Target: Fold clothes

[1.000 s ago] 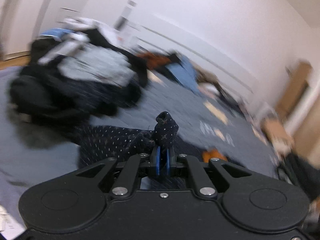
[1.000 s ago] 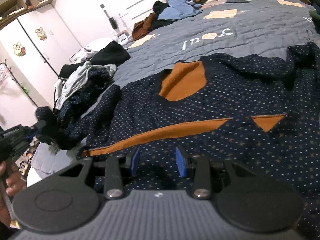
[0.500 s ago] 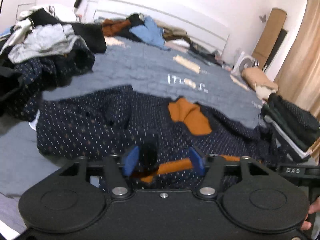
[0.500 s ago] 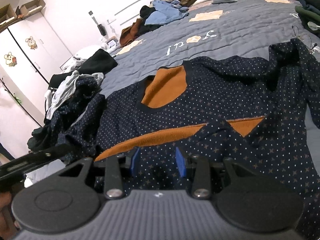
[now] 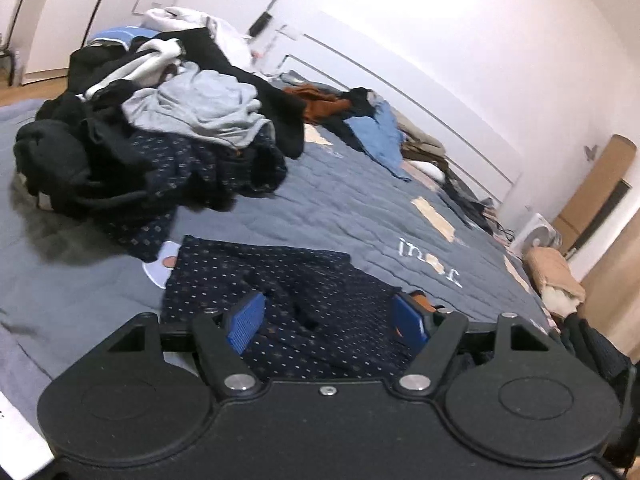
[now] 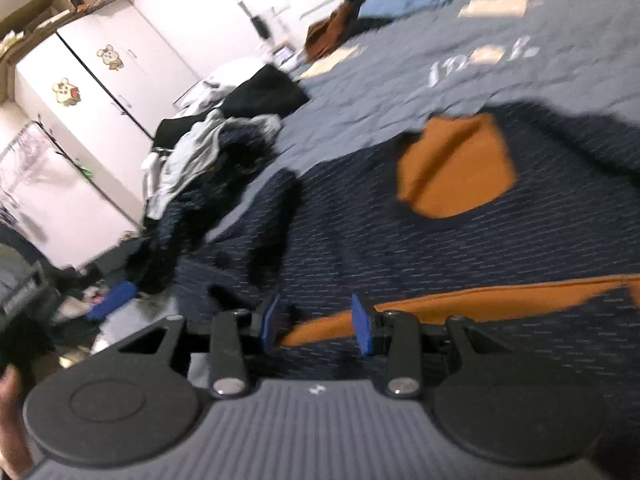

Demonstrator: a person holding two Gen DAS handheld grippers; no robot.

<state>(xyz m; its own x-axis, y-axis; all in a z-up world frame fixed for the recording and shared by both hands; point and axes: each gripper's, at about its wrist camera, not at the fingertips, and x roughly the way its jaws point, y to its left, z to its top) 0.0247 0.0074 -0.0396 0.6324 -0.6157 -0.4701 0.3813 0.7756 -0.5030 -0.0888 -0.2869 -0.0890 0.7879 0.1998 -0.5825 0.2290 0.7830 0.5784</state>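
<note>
Our left gripper [image 5: 326, 322] had its jaws opening, nothing pinched, above the dotted navy top [image 6: 400, 248] spread on the bed [image 5: 340, 200]. Right gripper [image 6: 316, 324] hovered part-open, empty. Barely started, we judged: no tidy fold yet, the heap [image 5: 160, 128] waiting.

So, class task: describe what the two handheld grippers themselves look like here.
Left gripper: smooth black body with two round discs, silver screws, black linkage arms and blue ribbed pads on the jaws. Right gripper: the same build, but its centre panel is ribbed grey.
</note>
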